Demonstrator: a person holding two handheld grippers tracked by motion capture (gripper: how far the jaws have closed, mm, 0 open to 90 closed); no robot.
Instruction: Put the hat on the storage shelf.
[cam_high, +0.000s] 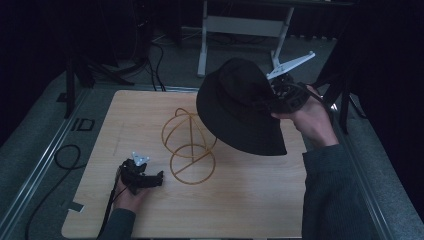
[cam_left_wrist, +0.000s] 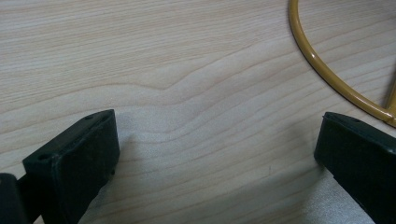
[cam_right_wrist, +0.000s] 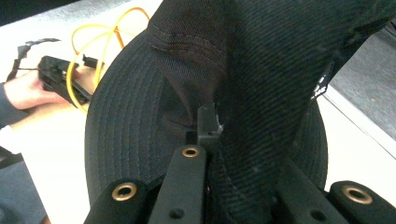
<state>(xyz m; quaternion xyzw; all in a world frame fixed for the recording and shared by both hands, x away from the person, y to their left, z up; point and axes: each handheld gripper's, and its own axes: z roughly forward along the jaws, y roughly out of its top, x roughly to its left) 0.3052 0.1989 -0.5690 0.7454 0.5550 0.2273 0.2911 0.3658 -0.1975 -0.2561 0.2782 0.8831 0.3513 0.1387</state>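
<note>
Pale wooden worktop (cam_high: 250, 210), dark room behind; hat aloft over the wire stand.

My right gripper (cam_high: 280, 95) pinches the soft black bucket hat (cam_high: 240, 107) above and right of the yellow wire stand (cam_high: 190, 145); it's light, floppy, best held by the crown fold. My left gripper (cam_high: 150, 178) rests beside the stand, jaws apart. No readable label.

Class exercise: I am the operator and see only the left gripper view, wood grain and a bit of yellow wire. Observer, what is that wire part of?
Observer: A yellow wire hat stand with a round base ring, upright on the light wooden table.
Operator: Is my left tool holding it?
Observer: No. The left tool lies open beside the ring.
Operator: And the other hand?
Observer: The right tool is shut on a black fabric bucket hat, held in the air above the stand.
</note>
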